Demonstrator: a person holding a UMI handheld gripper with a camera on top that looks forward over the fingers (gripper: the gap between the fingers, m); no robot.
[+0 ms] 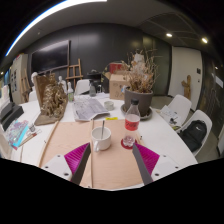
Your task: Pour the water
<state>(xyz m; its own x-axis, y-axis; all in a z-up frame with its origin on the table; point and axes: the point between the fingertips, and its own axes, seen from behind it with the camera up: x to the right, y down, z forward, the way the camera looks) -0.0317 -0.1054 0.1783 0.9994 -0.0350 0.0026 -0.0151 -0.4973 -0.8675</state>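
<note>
Magenta pads (pixel 76 157) face each other across a wide gap, so we log the gripper (pixel 110 165) as spread open and holding nothing; between the fingers lies only a tan mat (pixel 108 160) on the white table (pixel 172 140). Just ahead of the fingers, on or at the mat's far end, stands a white cup (pixel 102 137) with something thin, perhaps a spoon or stirrer, sticking up out of it; we cannot tell which. Just right of the cup stands the bottle (pixel 132 121), upright, clear-walled, pale cap on top, with pinkish-red contents filling the lower part and a red base or coaster under it. Bottle and cup are near but apart. We judge the bottle stiff enough for a firm squeeze if it is hard plastic or glass, smooth and likely slippery, and moderately heavy with a low centre of mass. Best hold, in our view: mid-body, above the liquid line and below the shoulder, fingers on opposite sides, so the tilt toward the cup stays controlled. The cap looks on, so pouring may need it off first. Beyond, a pot (pixel 138 100) of dried plants stands mid-table, white chairs (pixel 195 128) to the right, and a dark wall (pixel 90 45) behind.
</note>
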